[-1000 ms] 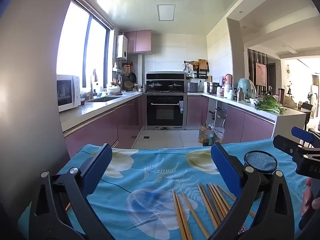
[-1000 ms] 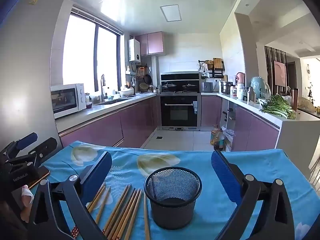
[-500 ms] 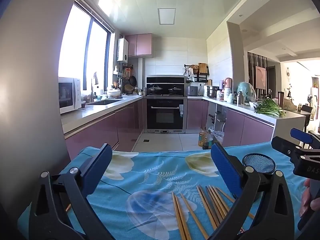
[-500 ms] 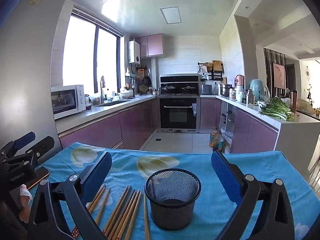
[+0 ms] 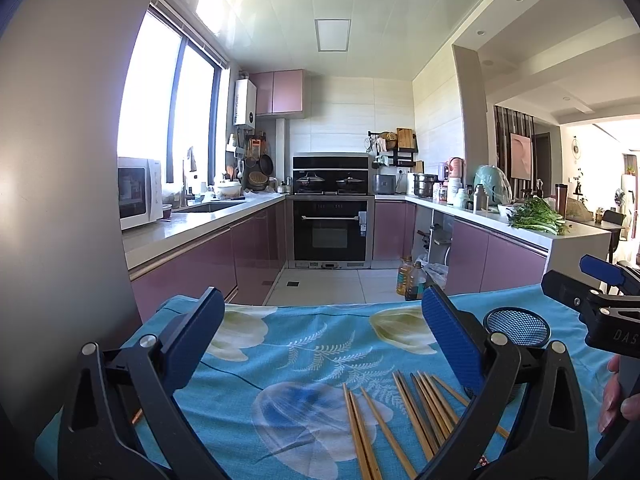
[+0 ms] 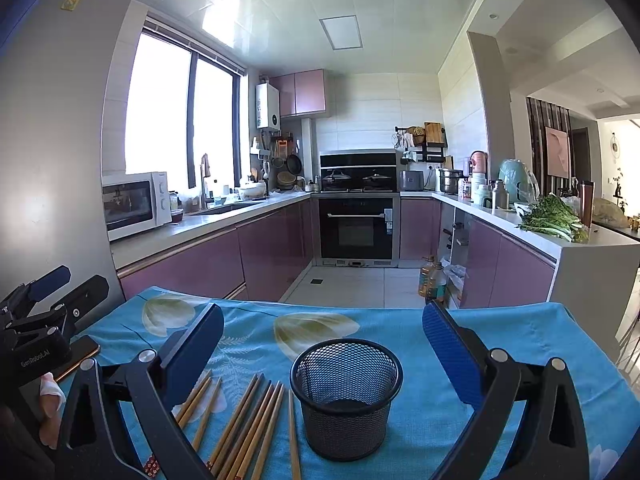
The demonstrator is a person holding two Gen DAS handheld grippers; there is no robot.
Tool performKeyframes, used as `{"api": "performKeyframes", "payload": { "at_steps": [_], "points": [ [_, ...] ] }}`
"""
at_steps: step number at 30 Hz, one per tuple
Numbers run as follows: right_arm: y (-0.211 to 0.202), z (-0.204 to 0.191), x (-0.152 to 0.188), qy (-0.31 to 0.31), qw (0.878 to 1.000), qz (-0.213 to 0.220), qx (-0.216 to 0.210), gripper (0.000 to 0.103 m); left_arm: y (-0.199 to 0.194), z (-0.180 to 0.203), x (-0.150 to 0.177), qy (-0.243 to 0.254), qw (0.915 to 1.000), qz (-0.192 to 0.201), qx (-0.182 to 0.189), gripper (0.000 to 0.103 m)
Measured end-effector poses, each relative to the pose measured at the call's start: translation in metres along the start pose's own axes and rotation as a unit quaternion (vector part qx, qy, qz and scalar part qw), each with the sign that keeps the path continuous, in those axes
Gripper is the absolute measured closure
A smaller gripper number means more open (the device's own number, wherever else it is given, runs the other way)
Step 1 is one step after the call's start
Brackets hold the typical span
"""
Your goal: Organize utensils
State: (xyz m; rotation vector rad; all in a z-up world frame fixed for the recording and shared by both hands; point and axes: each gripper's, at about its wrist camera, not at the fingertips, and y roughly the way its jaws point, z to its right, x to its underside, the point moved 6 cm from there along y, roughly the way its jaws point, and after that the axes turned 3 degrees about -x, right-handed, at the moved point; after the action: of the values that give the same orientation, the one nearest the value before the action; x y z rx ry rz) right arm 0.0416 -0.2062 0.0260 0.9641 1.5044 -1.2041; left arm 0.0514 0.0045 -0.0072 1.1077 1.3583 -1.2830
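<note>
Wooden chopsticks (image 6: 244, 420) lie beside our empty mesh cup (image 6: 346, 396); both grippers (image 5: 320, 344) (image 6: 322, 350) spread, we must pinch one next.

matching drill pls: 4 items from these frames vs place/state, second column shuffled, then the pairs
1. mesh cup
2. chopsticks
3. leafy greens
4. microwave

A. on the counter under the window
B. lying flat on the blue cloth, left of the cup
C. upright and empty, between the open right gripper's fingers
D. on the white counter at the right

Pairs: 1-C, 2-B, 3-D, 4-A
</note>
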Motion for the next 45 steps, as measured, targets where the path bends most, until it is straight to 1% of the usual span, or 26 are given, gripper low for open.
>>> {"api": "performKeyframes", "payload": {
  "at_steps": [45],
  "points": [
    [0.0006, 0.0015, 0.0031, 0.001, 1.0, 0.001, -0.001, 0.007, -0.0038, -0.0009, -0.0029, 0.002, 1.0, 0.002, -0.001, 0.006]
  ]
}}
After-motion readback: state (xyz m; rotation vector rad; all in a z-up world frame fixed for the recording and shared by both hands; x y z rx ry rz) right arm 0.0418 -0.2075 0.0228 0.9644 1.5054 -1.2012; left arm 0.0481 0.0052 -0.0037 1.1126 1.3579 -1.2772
